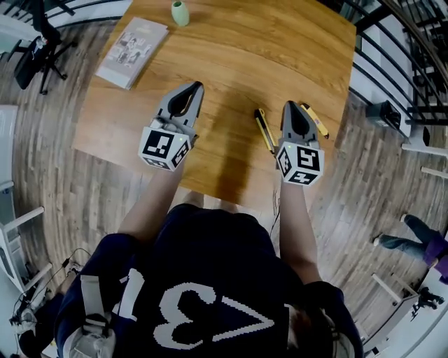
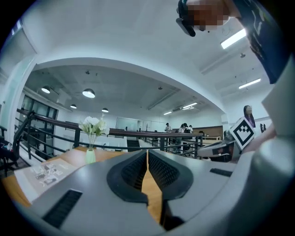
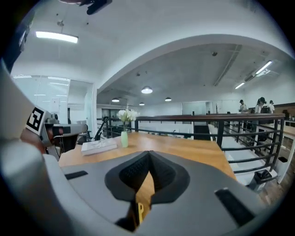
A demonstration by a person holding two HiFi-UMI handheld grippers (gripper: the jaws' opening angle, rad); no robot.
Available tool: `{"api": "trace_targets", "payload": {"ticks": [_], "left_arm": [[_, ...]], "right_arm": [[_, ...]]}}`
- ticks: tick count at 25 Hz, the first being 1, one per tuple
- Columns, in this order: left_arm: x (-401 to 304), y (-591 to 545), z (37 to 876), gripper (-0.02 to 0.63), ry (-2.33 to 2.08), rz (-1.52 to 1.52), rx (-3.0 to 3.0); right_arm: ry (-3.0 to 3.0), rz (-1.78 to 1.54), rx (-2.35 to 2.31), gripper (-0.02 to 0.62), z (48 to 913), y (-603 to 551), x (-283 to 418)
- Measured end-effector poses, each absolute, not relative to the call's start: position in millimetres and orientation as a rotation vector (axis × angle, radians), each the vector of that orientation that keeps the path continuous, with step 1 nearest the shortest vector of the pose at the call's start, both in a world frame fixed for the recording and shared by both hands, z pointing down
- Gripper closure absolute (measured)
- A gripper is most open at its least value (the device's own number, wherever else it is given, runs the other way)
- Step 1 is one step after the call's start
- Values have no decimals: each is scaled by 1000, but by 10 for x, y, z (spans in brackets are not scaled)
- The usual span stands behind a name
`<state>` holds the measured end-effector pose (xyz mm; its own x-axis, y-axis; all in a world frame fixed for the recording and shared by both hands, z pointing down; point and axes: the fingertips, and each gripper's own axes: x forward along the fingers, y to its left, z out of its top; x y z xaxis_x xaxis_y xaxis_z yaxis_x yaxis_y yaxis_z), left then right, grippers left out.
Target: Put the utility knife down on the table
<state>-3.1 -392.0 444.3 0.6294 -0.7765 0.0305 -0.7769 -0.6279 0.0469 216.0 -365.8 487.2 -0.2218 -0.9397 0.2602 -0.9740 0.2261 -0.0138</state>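
A yellow-and-black utility knife (image 1: 264,130) lies flat on the wooden table (image 1: 231,56), just left of my right gripper (image 1: 292,105). That gripper hovers above the table with its jaws shut and nothing between them. In the right gripper view its jaws (image 3: 149,153) meet at the tip, and a sliver of yellow knife (image 3: 140,212) shows on the table below them. A second yellow-and-black tool (image 1: 315,120) lies to its right, partly hidden. My left gripper (image 1: 194,85) is further left over bare wood; its jaws (image 2: 147,151) are shut on nothing.
A book (image 1: 133,42) lies at the table's far left, and a pale green vase (image 1: 180,12) with white flowers (image 2: 92,125) stands at the far edge. Black railings (image 1: 392,63) run past the table's right side. An office chair (image 1: 35,49) stands on the floor at left.
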Motion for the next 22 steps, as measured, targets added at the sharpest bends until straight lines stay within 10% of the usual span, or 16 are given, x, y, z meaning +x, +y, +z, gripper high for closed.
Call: {"api": "trace_targets", "payload": {"ticks": [22], "left_arm": [[-59, -3928, 2426, 583, -1362, -379, 2996]], "right_arm": [[-2493, -307, 2084, 572, 2490, -3417, 2286]]}}
